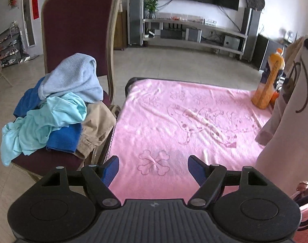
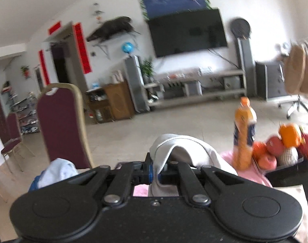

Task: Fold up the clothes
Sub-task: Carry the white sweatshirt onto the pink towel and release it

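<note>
No legible text, label or number could be made out; the red banners were blurred.

The left gripper hangs above the near edge of a table covered by a pink blanket, its blue-padded jaws spread wide with nothing between them. To its left a maroon chair carries a heap of clothes: a pale blue knit on top, a light turquoise shirt, a deep blue piece and a beige one. An orange bottle stands at the far right corner of the table. A cream garment hangs down at the right edge.
</note>
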